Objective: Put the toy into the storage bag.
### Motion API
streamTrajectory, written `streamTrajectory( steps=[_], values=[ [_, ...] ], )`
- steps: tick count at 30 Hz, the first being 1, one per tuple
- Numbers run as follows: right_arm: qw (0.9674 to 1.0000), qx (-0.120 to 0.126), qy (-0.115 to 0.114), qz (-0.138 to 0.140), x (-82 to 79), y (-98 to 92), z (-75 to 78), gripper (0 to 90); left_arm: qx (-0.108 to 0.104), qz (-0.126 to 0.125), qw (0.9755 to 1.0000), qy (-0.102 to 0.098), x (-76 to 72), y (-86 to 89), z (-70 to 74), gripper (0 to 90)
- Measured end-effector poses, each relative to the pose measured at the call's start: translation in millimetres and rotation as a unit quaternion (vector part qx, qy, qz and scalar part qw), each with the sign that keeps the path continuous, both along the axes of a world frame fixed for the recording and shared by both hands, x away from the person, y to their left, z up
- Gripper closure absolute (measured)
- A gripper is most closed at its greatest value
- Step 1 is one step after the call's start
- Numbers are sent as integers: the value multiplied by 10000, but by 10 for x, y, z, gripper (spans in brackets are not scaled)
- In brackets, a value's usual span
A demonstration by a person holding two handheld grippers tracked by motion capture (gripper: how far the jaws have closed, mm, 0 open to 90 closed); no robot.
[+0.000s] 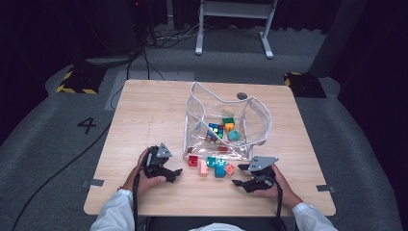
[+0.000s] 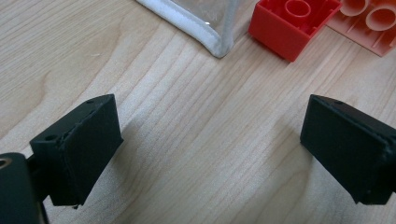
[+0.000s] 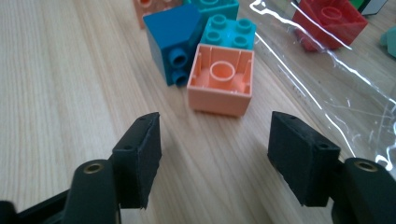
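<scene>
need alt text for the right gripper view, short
An open gripper points at an upside-down peach block on a wooden table. Behind it sit a dark blue block and a teal block; a clear plastic bag lies to the right.

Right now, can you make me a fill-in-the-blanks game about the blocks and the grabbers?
1. Both grippers, left gripper and right gripper, have jaws that are ____.
2. The block nearest the right gripper, hollow side up, is colored ____.
3. The clear bag lies on a ____ table.

Missing words: open; orange; wooden
</scene>
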State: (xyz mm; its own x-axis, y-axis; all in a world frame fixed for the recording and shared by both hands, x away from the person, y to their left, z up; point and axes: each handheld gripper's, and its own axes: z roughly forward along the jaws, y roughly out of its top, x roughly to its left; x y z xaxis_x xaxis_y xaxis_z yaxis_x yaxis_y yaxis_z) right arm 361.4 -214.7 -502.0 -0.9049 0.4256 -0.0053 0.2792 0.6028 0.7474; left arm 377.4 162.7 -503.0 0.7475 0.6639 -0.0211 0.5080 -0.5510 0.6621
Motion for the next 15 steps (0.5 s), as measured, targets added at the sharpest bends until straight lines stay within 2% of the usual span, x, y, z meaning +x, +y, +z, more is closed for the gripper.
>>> streamTrajectory(
  steps=[2,5,8,12,15],
  values=[
    [9999,11,110,-105,4,21,-3,355,-16,-3,10000,22,-1,-2,-1,52],
    [10000,31,-29,-70,49,58,-10,361,3,2,10000,-5,0,0,0,52],
    [9999,45,-15,-113,70,106,-11,379,-10,-3,10000,11,0,-1,-1,53],
    [9998,78,-5,-184,94,154,-9,439,4,2,10000,-4,0,0,0,53],
    [9999,93,-52,-134,98,173,-10,508,5,3,10000,-5,0,0,0,52]
  ],
)
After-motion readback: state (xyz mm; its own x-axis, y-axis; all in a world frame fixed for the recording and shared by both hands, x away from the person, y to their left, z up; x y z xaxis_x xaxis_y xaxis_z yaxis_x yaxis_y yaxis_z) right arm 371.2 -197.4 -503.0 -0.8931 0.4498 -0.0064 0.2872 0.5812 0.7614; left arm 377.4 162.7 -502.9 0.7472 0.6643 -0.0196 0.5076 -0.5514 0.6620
